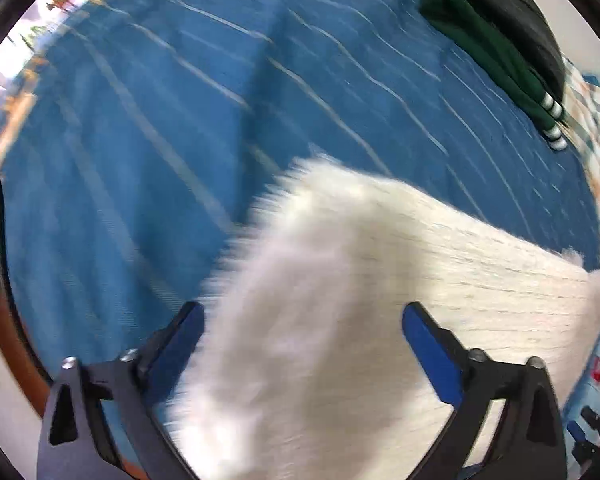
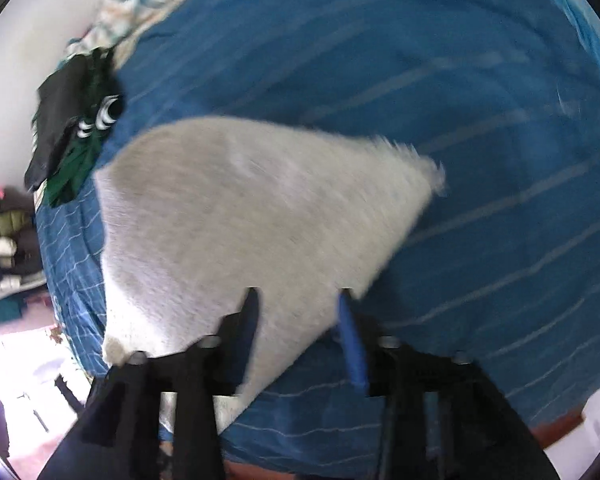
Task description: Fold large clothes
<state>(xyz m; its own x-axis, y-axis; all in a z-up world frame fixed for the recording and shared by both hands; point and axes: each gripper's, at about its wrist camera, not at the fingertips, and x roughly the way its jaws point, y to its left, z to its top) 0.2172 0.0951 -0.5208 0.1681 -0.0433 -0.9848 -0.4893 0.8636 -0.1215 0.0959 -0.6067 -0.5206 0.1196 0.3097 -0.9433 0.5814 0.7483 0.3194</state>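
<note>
White fuzzy garment (image 1: pixel 340 300) is spread on the blue striped bedspread (image 1: pixel 160 120), and both sets of tongs are right over it. Left tongs (image 1: pixel 303 320) are wide open, blue-padded fingers (image 1: pixel 428 344) spread well apart, with the fluffy cloth filling the gap between them; nothing is pinched there. In the left wrist view the garment runs from the tongs toward the right edge of the bed, its furry corner jutting out onto the blue cover.

Right tongs (image 2: pixel 296 300) are over the near edge of the same white fuzzy garment (image 2: pixel 252 216), fingers (image 2: pixel 350 344) parted with a band of cloth lying between them. The picture is blurred, and whether the pads press the fabric cannot be told; the jaws look partly open. From this side the garment forms a broad wedge, its point reaching out toward the middle of the bed.

Far corner of the bed: a dark green garment with white-striped cuffs (image 1: pixel 500 64) lies heaped with a black one (image 1: pixel 516 12), well apart from the white piece. Off the bed's edge, in the right wrist view, a stack of folded clothes (image 2: pixel 4 240) sits on the left.
</note>
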